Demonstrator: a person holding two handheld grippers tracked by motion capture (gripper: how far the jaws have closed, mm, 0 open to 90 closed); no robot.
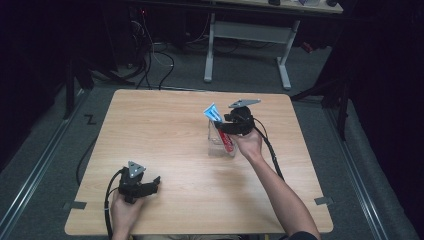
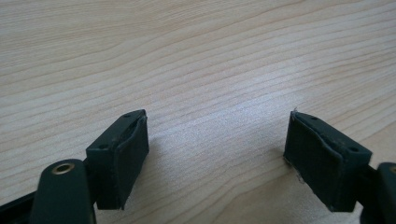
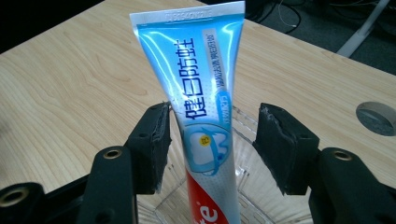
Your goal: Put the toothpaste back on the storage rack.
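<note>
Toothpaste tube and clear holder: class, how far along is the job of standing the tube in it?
Done: the toothpaste tube stands in the clear holder. In hand: the right gripper flanks it, jaws apart, right pad clear, left pad at its edge. Left: backing that gripper away. The left gripper rests open over the table.

A blue, white and red toothpaste tube stands nearly upright, crimped flat end up, its lower red part down inside a clear plastic cup. The cup stands upright on the table, right of its middle.
</note>
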